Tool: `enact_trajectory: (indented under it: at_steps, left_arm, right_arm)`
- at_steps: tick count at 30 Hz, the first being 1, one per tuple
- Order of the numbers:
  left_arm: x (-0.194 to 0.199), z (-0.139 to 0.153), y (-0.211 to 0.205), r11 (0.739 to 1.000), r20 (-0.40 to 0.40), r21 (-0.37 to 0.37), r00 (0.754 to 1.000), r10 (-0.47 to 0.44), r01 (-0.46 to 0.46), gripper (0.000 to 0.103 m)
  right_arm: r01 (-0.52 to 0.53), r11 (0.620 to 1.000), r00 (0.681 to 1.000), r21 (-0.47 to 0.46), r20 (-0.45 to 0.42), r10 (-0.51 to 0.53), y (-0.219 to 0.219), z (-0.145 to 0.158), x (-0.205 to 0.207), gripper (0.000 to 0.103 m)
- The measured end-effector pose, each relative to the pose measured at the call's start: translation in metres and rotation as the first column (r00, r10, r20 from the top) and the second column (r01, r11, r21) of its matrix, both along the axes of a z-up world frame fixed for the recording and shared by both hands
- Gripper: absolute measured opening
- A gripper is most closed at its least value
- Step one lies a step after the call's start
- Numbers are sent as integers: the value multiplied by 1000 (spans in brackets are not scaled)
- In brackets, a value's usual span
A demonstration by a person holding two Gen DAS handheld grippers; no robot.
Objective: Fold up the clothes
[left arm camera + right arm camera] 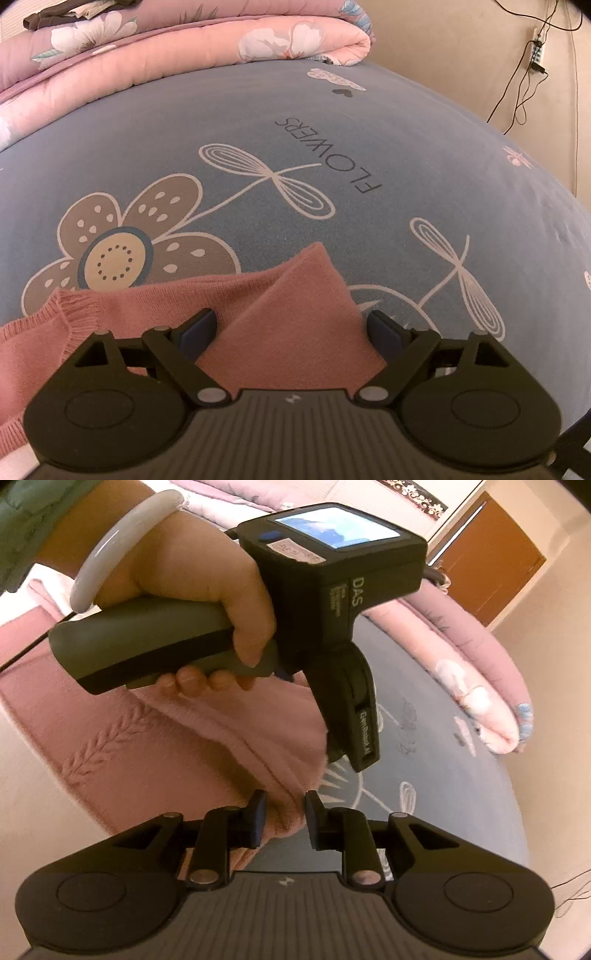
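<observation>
From my left wrist camera I see the left gripper (291,328) with its jaws spread wide, a folded flap of the pink knit sweater (295,306) lying between the pads but neither pad pressing on it, so I have hold of nothing there. The sweater lies on the blue-grey bedsheet (332,155) printed with flowers and the word FLOWERS, its ribbed hem off to the left of the jaws. At the far edge of the bed lies a folded pink floral quilt (184,55), with a dark garment (55,18) on top of it. Cables hang on the beige wall (461,55) to the right. From my right wrist camera, the right gripper (284,812) has its jaws drawn in close and pinching a bunched fold of the same pink sweater (147,753), which spreads away to the left with a cable-knit pattern showing. Ahead I see the left hand (207,590), a pale bangle (114,550) on its wrist, gripping the handle of the other tool above the sweater. The quilt (480,664) curves round the far side of the sheet (443,775), and a brown door (491,554) stands beyond.
</observation>
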State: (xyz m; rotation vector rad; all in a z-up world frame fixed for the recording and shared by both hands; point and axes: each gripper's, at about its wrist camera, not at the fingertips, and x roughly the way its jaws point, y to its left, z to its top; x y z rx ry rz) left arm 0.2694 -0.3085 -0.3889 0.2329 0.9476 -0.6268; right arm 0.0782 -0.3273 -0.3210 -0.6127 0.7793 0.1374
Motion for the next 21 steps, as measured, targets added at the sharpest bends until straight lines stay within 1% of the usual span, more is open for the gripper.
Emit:
enact_trajectory:
  at_steps: [2, 4, 6, 7, 9, 12, 13, 15, 16, 18, 21]
  left_arm:
    - [-1, -1, 0, 1000, 6, 0, 1000, -3, 3, 89]
    - [-1, -2, 0, 1000, 14, 0, 1000, -5, 5, 90]
    - [-2, -3, -1, 1000, 23, 0, 1000, -7, 7, 91]
    - [-2, -2, -1, 1000, 25, 0, 1000, -7, 7, 91]
    - [-3, 2, 0, 1000, 23, -9, 1000, -4, 5, 90]
    - [-13, 24, 14, 998, 46, -66, 999, 0, 3, 88]
    - [-18, 34, 22, 998, 70, -70, 997, 13, -9, 88]
    - [-28, 48, 39, 997, 108, -52, 993, 55, -50, 89]
    - [-32, 53, 50, 996, 106, -45, 991, 81, -76, 89]
    - [-38, 54, 66, 993, 76, -34, 991, 111, -109, 89]
    - [-45, 39, 81, 990, 51, 2, 989, 140, -140, 89]
  right_arm:
    - [3, 1000, 1000, 23, -8, -3, -9, 4, -2, 8]
    - [-11, 1000, 1000, 21, -22, 12, -13, 2, -10, 2]
    - [-27, 999, 998, 17, -52, 28, -16, -1, -18, 1]
    - [-19, 1000, 997, 23, -75, 20, -17, -2, -22, 1]
    - [14, 999, 997, 42, -83, -10, -18, 1, -31, 1]
    - [79, 989, 995, 127, -72, -70, -32, 21, -25, 4]
    - [98, 984, 994, 150, -62, -89, -34, 27, -20, 8]
    - [124, 974, 992, 188, -38, -119, -37, 39, -9, 9]
    - [121, 973, 993, 197, -18, -120, -32, 42, -4, 10]
    - [105, 973, 994, 205, -3, -106, -28, 41, 10, 10]
    - [78, 978, 997, 192, -18, -76, -16, 27, 13, 10]
